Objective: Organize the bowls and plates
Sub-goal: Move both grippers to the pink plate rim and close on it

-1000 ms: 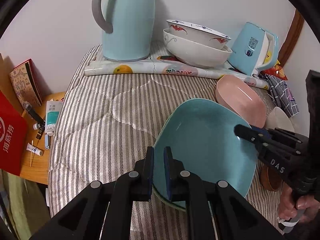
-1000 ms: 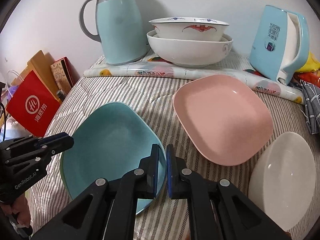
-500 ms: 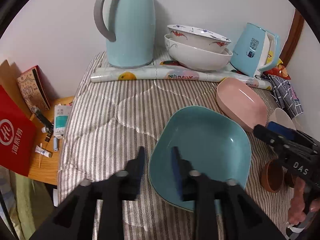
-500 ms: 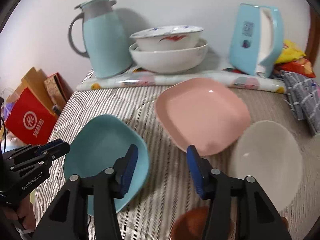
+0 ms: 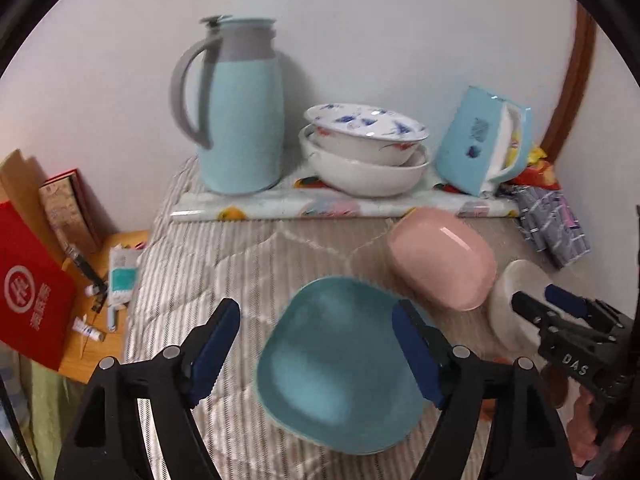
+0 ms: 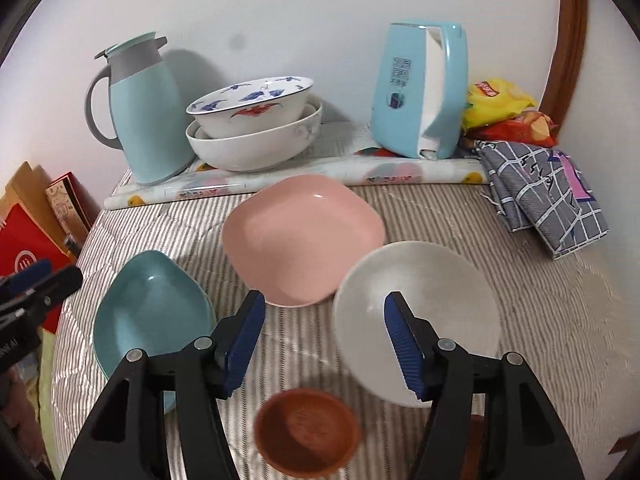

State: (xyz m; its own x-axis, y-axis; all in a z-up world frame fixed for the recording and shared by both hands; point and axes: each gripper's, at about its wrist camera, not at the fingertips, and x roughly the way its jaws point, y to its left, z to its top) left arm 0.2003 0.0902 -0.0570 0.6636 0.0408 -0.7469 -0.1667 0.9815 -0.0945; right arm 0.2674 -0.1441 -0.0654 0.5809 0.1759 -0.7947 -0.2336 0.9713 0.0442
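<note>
Even, soft indoor light; the jug (image 6: 144,116) casts a faint shadow on the wall. Small glints on the pink plate (image 6: 303,238). Fisheye bending, black corners, slight blur throughout.

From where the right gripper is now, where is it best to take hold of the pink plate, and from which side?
Probably the near rim of the pink plate, approached from the front, on the right gripper side. The plate lies flat on the striped cloth and its wall rises into a thin raised edge, so one finger can go inside and one outside. Its near corner is free; the white bowl crowds the right side.
</note>
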